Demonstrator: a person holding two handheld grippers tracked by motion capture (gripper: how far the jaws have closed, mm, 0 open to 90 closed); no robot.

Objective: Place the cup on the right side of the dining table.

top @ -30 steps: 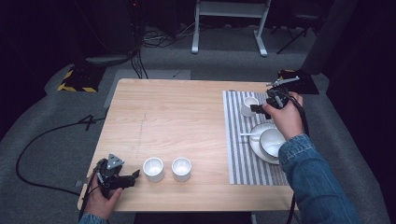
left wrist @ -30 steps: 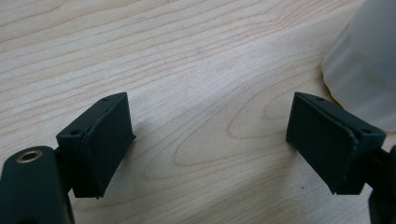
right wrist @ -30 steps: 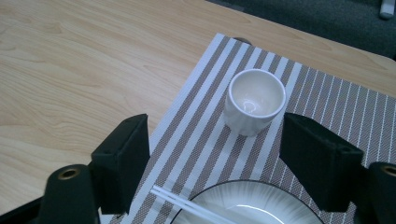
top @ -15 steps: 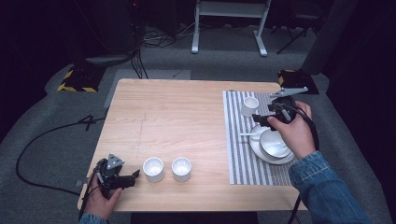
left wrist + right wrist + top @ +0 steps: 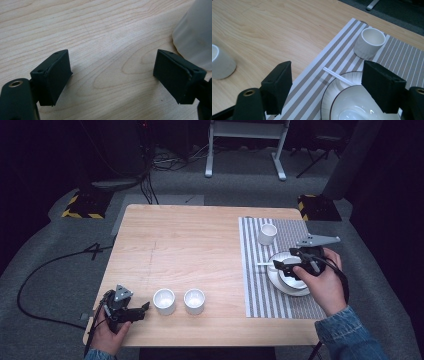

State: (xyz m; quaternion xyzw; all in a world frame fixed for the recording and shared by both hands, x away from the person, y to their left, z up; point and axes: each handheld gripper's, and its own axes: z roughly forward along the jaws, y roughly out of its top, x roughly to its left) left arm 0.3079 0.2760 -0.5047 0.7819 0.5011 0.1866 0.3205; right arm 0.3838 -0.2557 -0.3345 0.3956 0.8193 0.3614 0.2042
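A striped placemat (image 5: 260, 290) covers the right side of the wooden table (image 5: 190, 245). On it stand a white cup (image 5: 267, 234) (image 5: 370, 42) and a white plate (image 5: 300, 291) (image 5: 328, 96) that carries a bowl (image 5: 354, 107). A thin white utensil handle (image 5: 264, 264) (image 5: 335, 75) sticks out left over the plate's rim. My right gripper (image 5: 278, 266) (image 5: 328, 75) hovers open over the plate and bowl, holding nothing. Two white cups (image 5: 164, 301) (image 5: 194, 301) stand near the front edge. My left gripper (image 5: 145, 308) (image 5: 113, 67) rests open just left of them, the nearer cup (image 5: 195, 37) beside its right jaw.
The table's front edge runs close below the left hand. A cable (image 5: 45, 270) trails over the grey floor at left. A white metal frame (image 5: 247, 140) stands on the floor beyond the table. One of the front cups (image 5: 220, 62) appears far left in the right gripper view.
My right gripper has drawn back from beside the far cup toward the person and now sits over the plate and bowl. The left gripper has not moved.
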